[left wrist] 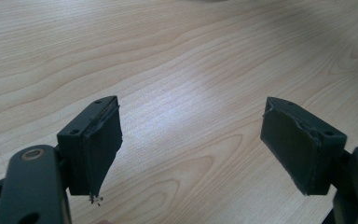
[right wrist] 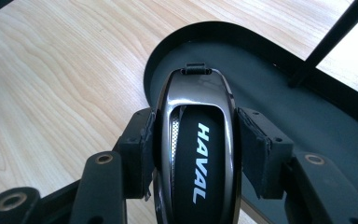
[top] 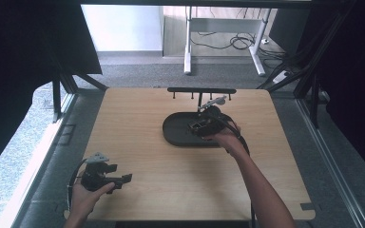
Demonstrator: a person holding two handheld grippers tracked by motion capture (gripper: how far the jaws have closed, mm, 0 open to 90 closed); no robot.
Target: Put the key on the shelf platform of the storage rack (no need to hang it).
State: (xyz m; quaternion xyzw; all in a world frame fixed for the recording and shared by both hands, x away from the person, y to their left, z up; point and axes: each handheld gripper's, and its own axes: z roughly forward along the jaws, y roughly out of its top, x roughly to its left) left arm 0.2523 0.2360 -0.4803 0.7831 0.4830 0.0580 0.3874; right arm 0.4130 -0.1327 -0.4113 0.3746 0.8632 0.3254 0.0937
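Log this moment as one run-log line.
right gripper: shut on key fob, over tray | left gripper: open, empty, over table

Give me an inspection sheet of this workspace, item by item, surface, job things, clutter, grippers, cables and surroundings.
Surface: light wooden table, bare wood around the tray.
Job's things: black oval tray at centre; HAVAL car key fob held over its near edge; black rack with small hooks rising behind the tray.
Clutter: nothing seen.
Grippers: right gripper shut on the key fob's sides; left gripper open above bare wood, at the table's near left corner.
Cables: a black cable trails from each gripper; loose cables on the floor beyond the table.
Surroundings: grey carpet, white desk legs, dark curtains on both sides.
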